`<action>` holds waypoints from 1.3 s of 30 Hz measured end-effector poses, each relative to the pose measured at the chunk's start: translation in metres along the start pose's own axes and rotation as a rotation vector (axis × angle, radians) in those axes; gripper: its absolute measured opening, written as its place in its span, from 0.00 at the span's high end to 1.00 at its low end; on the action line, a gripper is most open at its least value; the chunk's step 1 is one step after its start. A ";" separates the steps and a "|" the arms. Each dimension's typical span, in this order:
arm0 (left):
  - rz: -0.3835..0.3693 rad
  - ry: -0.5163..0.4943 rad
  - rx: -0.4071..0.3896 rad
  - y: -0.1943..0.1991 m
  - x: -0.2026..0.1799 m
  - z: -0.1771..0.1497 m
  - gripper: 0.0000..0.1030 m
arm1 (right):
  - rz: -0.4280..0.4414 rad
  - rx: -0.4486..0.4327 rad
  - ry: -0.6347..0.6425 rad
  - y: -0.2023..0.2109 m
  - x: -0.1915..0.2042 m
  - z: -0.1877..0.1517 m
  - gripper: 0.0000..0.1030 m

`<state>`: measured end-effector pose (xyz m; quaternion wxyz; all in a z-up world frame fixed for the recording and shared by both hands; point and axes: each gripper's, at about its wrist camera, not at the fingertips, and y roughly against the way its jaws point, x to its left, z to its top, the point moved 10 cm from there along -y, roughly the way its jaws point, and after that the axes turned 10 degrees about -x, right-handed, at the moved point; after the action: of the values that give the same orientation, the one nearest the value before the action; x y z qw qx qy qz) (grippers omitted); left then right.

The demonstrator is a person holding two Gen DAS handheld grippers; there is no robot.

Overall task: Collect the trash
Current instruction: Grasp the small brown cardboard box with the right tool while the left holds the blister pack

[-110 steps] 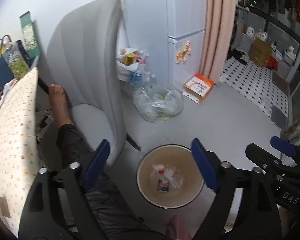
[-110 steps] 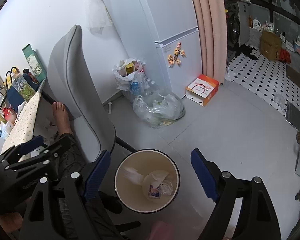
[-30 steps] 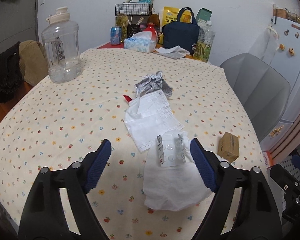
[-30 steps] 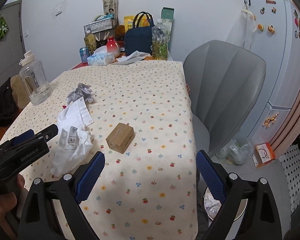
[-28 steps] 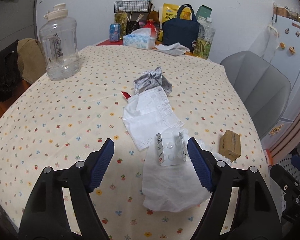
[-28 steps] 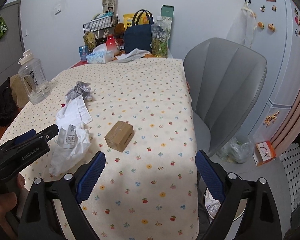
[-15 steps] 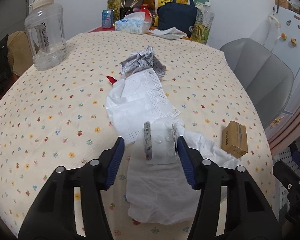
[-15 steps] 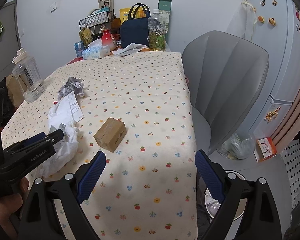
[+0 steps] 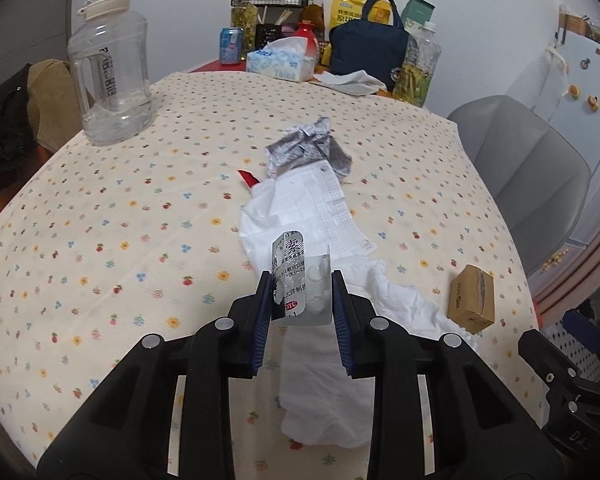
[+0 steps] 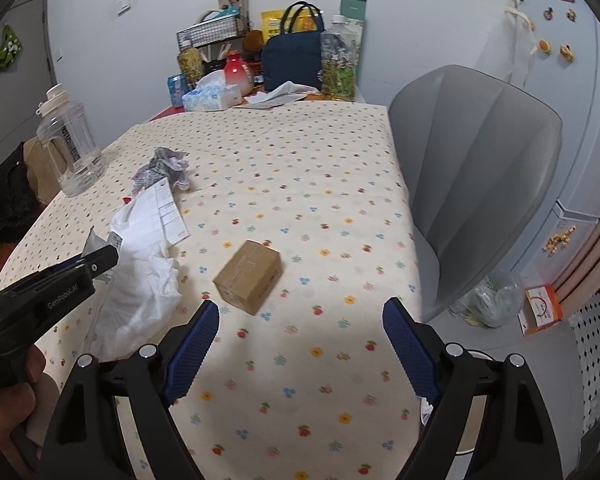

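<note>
My left gripper is shut on a silver blister pack, pinching it so that it bows, just above a crumpled white tissue. Beyond it lie a white paper sheet, a crumpled foil wrapper and a small red scrap. A small brown cardboard box sits on the floral tablecloth, just ahead of my right gripper, which is open and empty. The left gripper also shows in the right wrist view. The bin's rim peeks out below the table's right edge.
A big clear water jug stands at the table's left. A tissue box, can, navy bag, bottles and wire basket crowd the far edge. A grey chair stands right of the table, a fridge behind it.
The left gripper came from over the bin to the table, moved onto the blister pack and closed on it. The right gripper moved nearer the cardboard box and stayed open.
</note>
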<state>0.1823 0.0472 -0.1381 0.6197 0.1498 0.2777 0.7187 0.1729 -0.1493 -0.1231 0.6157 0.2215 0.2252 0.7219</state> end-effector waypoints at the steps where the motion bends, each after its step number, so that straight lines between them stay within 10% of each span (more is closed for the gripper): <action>1: 0.006 0.002 -0.002 0.001 0.003 0.001 0.72 | 0.005 0.000 0.005 -0.002 0.003 0.001 0.20; 19: 0.081 0.003 -0.001 -0.014 0.030 0.003 0.72 | 0.018 0.048 0.030 -0.046 0.028 0.000 0.28; 27: 0.075 -0.009 -0.001 -0.014 0.027 0.003 0.72 | 0.055 0.104 0.011 -0.055 0.029 -0.010 0.65; 39: 0.051 -0.035 -0.031 0.002 0.009 0.010 0.72 | 0.057 0.050 -0.029 -0.027 0.013 -0.001 0.66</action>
<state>0.1845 0.0583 -0.1301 0.6081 0.1596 0.2516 0.7359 0.1912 -0.1323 -0.1393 0.5925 0.2536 0.2277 0.7299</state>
